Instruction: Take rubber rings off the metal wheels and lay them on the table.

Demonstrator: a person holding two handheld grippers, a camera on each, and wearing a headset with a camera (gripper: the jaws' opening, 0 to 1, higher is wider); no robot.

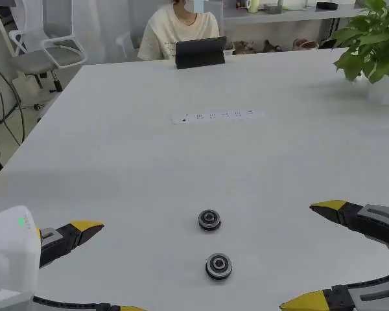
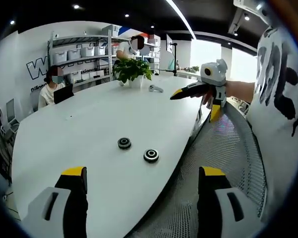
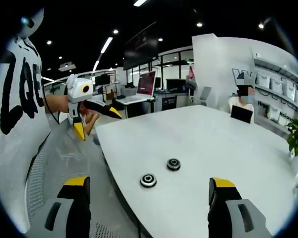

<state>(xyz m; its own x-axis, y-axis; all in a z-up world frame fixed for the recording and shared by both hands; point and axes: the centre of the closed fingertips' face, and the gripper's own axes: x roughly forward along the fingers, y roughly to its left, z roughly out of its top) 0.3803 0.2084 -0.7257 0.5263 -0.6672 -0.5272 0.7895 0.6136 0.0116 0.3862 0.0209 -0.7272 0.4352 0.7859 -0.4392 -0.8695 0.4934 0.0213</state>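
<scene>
Two metal wheels (image 1: pixel 209 220) lay on desk (image 1: pixel 259 162), rubber rings (image 1: pixel 208 267) seemingly on. Spread, empty: left hand-held gripper (image 1: pixel 100 269), right hand-held gripper (image 1: pixel 311 254). Approach step; next needed ring pinch.

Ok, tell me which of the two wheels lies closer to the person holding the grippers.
The nearer wheel, closest to the front edge of the table; the other wheel sits farther in.

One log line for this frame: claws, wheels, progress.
left claw: open, empty | right claw: open, empty | far wheel, near wheel: on table, untouched, rings apparently on | progress: none removed
</scene>
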